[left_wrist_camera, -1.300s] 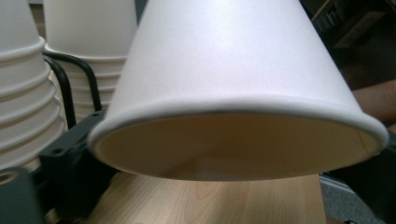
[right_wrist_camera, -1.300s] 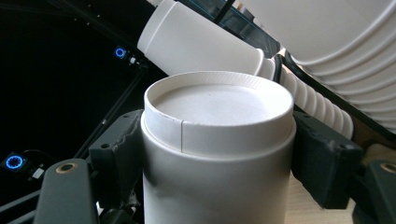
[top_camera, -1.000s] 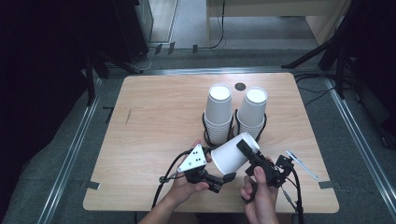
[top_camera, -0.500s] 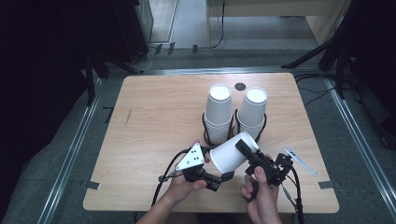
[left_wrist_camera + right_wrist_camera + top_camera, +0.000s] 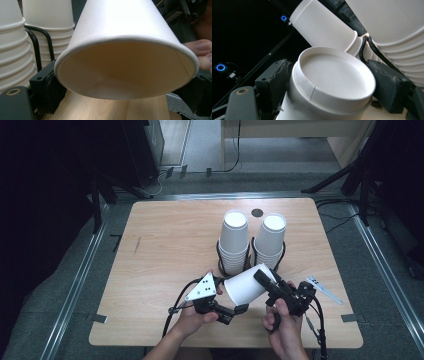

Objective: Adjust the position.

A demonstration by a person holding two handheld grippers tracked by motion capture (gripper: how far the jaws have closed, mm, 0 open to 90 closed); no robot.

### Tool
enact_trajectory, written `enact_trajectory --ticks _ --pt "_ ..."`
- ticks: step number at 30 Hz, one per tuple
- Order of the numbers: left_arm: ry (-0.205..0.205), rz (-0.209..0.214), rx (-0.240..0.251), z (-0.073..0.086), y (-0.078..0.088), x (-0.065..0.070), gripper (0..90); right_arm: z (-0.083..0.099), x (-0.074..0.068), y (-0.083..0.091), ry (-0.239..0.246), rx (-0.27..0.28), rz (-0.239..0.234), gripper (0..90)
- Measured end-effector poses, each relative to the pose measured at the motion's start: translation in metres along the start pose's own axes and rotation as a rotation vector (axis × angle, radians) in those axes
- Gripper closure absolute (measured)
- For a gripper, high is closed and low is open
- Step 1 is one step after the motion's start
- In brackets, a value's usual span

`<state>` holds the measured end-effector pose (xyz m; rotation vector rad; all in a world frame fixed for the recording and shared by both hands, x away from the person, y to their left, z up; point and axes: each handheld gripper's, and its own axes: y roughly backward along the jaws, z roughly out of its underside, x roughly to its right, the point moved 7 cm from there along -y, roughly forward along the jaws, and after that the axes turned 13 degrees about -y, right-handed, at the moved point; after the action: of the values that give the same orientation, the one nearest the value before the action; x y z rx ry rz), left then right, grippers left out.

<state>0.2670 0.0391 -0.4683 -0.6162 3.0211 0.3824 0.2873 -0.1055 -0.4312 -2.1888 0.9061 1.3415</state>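
Observation:
A white paper cup [image 5: 245,285] lies on its side just above the table, in front of two stacks of cups. My left gripper [image 5: 231,299] is shut on its open rim; the mouth [image 5: 125,72] faces the camera, with a pad [image 5: 50,92] against each side. My right gripper [image 5: 263,279] comes from the right at the cup's base [image 5: 334,75]. Its jaws have just been opening, and the base sits between the fingers [image 5: 274,80], which flank it without visibly squeezing it.
Two tall stacks of white cups [image 5: 235,240] [image 5: 271,240] stand mouth down in a black wire holder [image 5: 252,255] at mid-table. A white strip [image 5: 325,290] lies to the right, near the wooden table's edge [image 5: 345,270]. A dark round hole [image 5: 257,212] sits behind the stacks.
Almost nothing has shifted. The cup stays on its side between both grippers, and both hands hold their places near the front edge.

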Motion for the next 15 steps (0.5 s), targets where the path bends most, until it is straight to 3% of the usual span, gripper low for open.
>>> enact_trajectory --ticks 15 --pt "-0.013 0.037 -0.033 0.0025 0.0015 0.0022 7.7 -0.0072 0.0 0.0045 0.073 0.018 0.0 20.1"
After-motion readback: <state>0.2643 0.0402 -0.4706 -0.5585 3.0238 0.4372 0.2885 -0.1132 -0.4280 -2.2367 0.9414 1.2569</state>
